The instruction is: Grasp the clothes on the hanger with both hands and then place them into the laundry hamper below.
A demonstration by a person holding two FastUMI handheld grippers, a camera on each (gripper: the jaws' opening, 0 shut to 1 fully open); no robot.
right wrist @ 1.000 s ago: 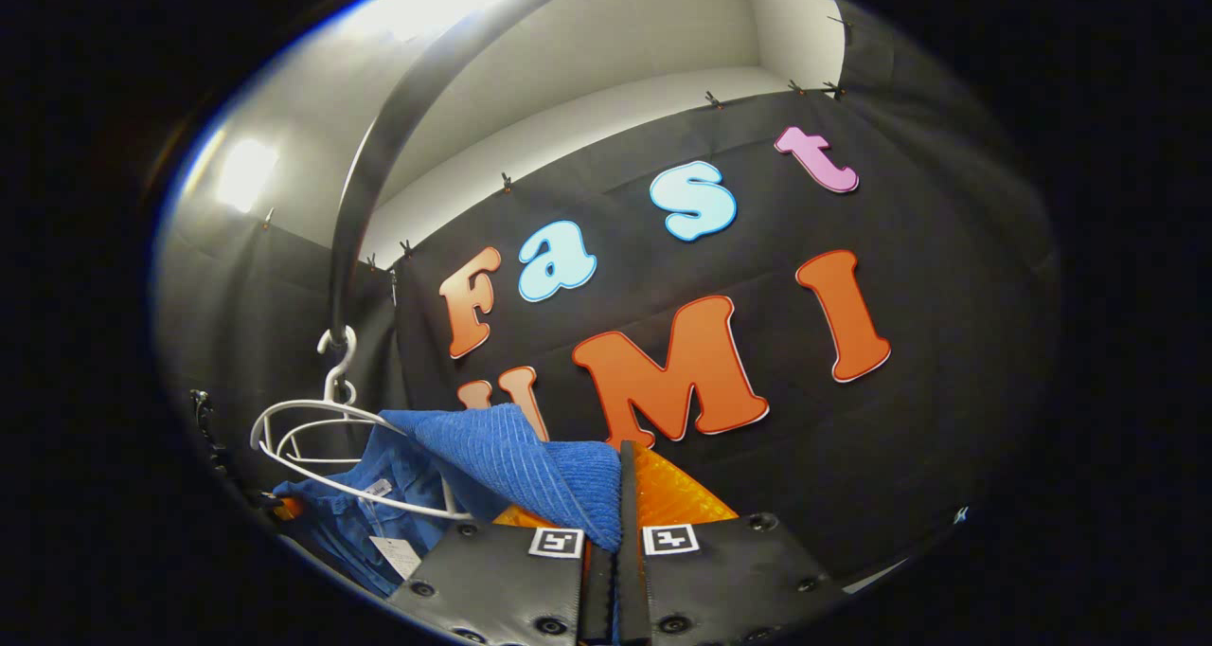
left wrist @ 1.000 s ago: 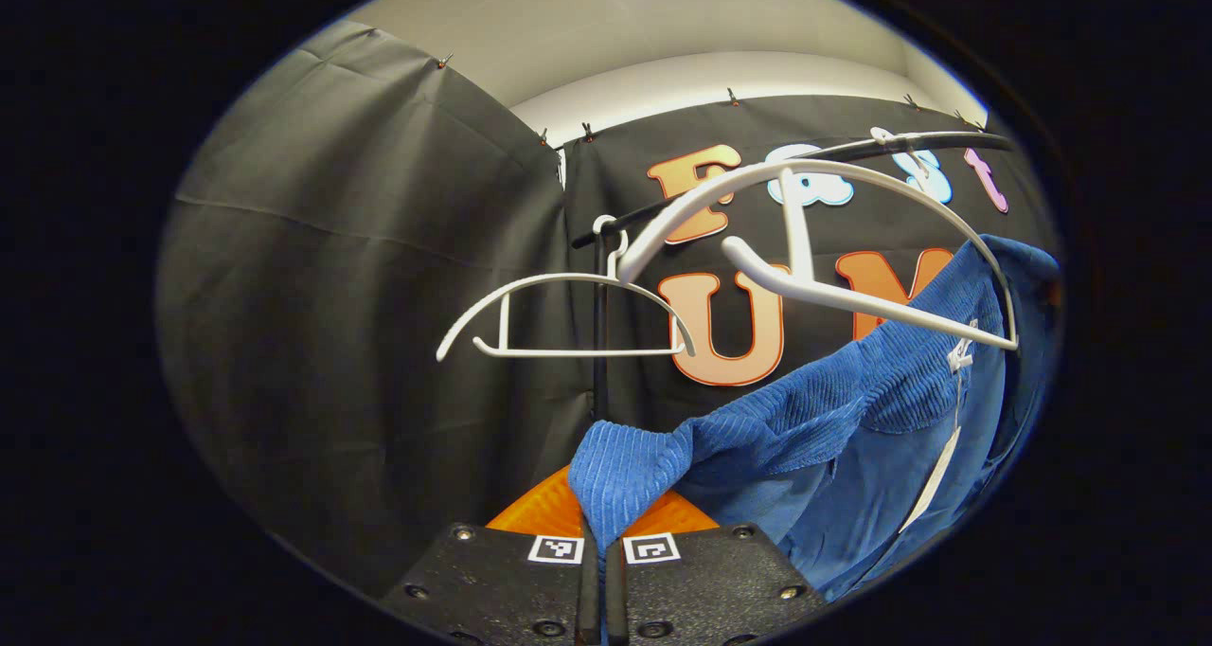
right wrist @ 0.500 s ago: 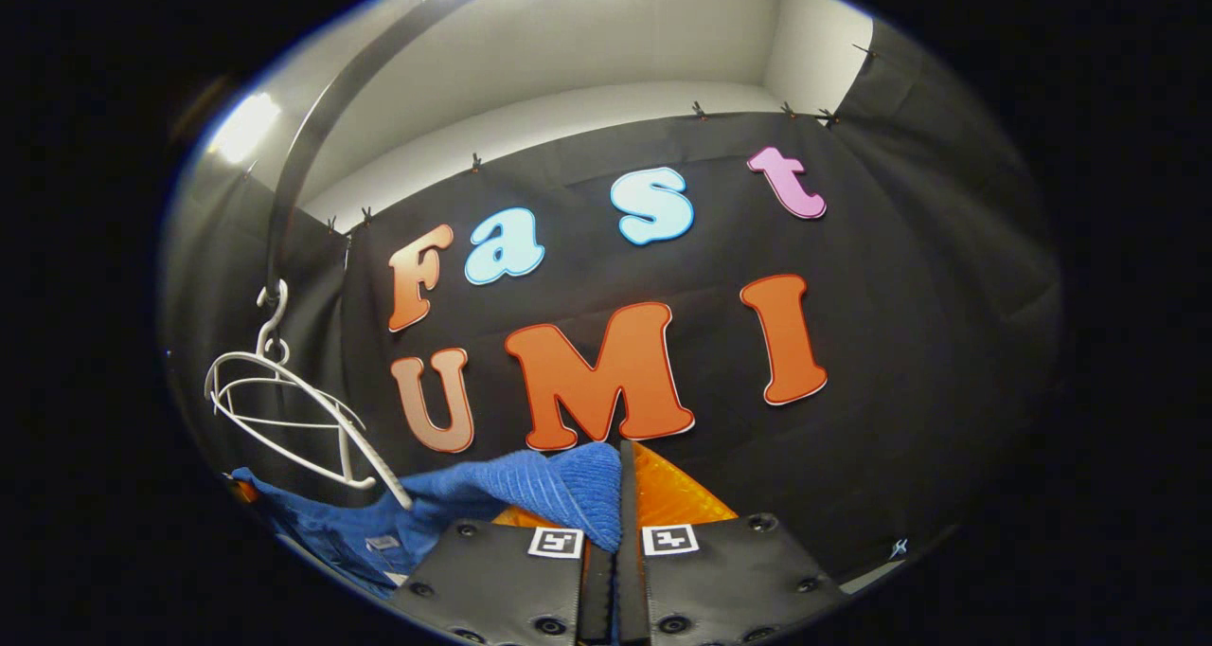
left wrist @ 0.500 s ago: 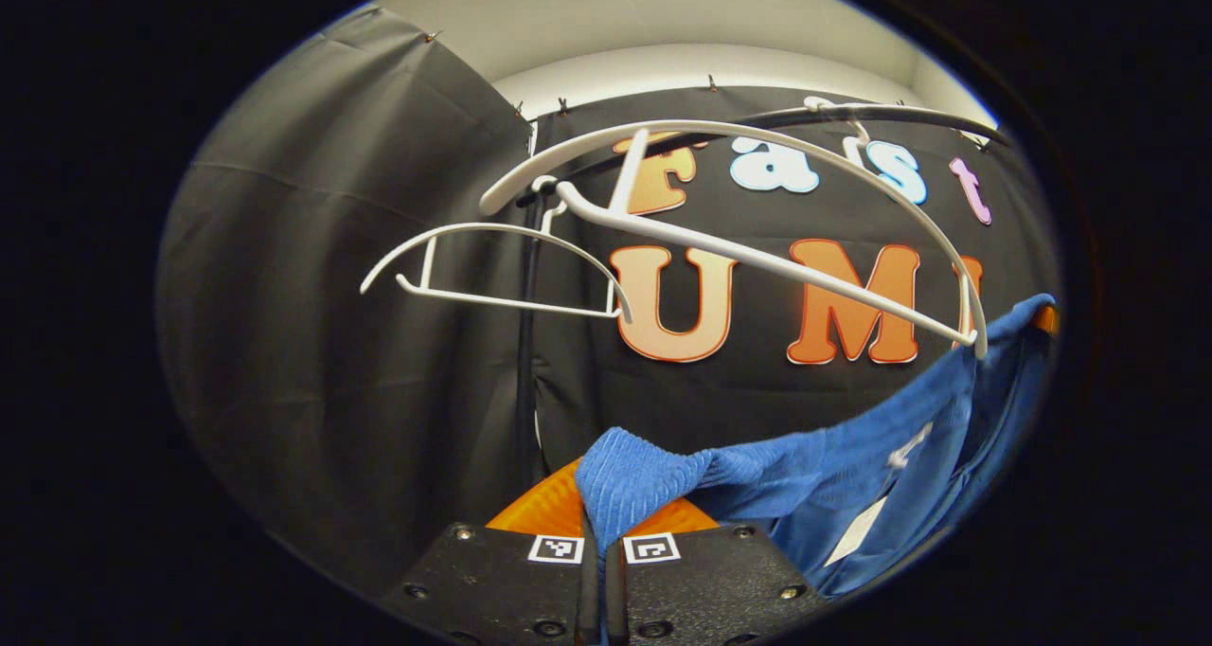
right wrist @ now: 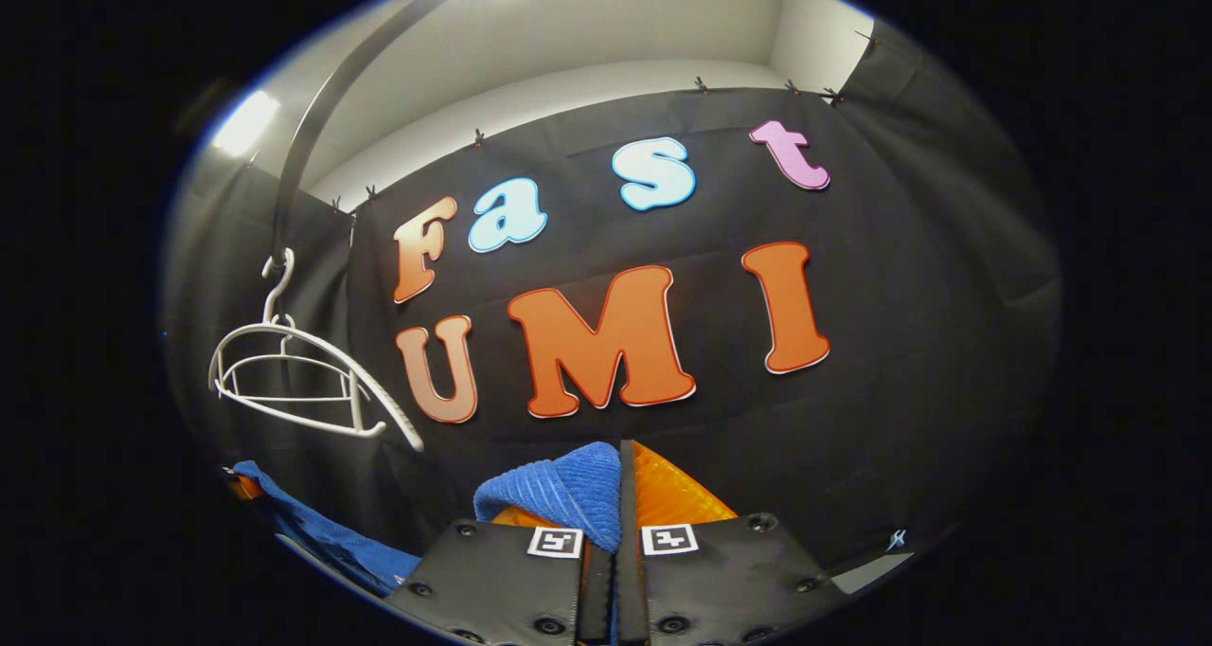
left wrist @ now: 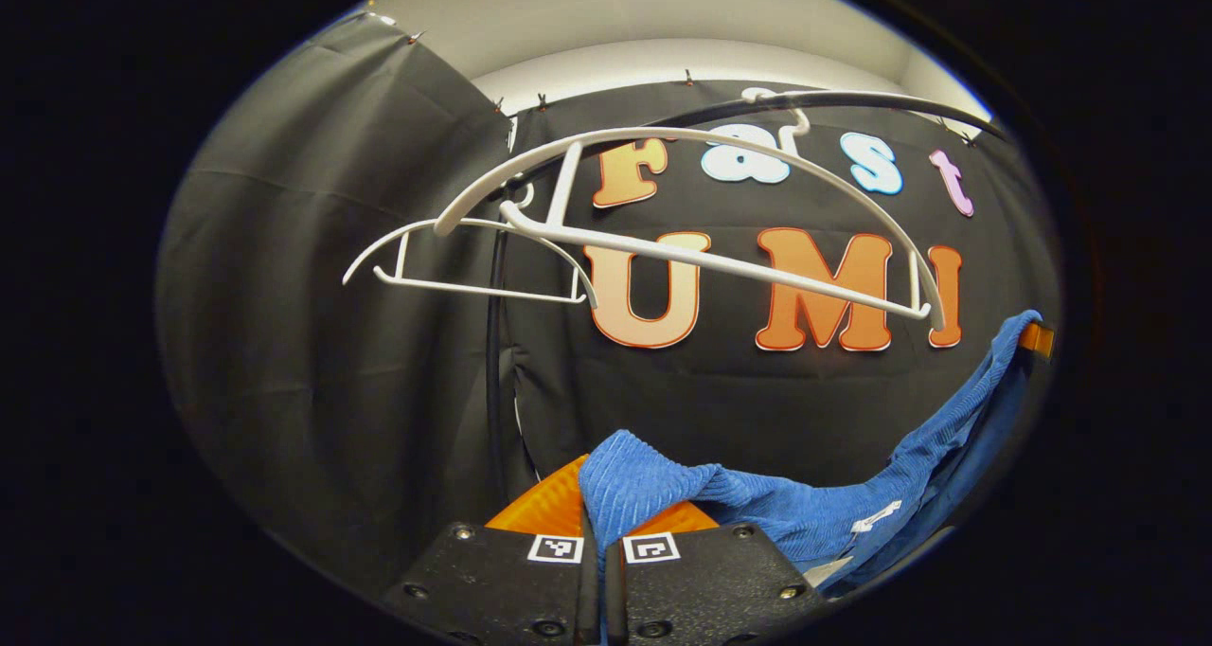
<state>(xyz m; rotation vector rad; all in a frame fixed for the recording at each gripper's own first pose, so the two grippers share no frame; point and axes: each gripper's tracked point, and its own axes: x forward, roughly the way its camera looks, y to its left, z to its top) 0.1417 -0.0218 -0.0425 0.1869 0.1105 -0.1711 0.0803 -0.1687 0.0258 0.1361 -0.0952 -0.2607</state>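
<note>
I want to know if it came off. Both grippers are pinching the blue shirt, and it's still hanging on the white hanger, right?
Not quite. Both grippers do pinch the blue shirt, but it is off the white hanger. The left gripper view shows the hanger bare on the rail, with the shirt slung below it between the left gripper and the right gripper.

Blue ribbed corduroy garment off hanger, slung in sagging band from 6 to 3 o'clock. White plastic hanger bare on rail, 12 o'clock.
</note>
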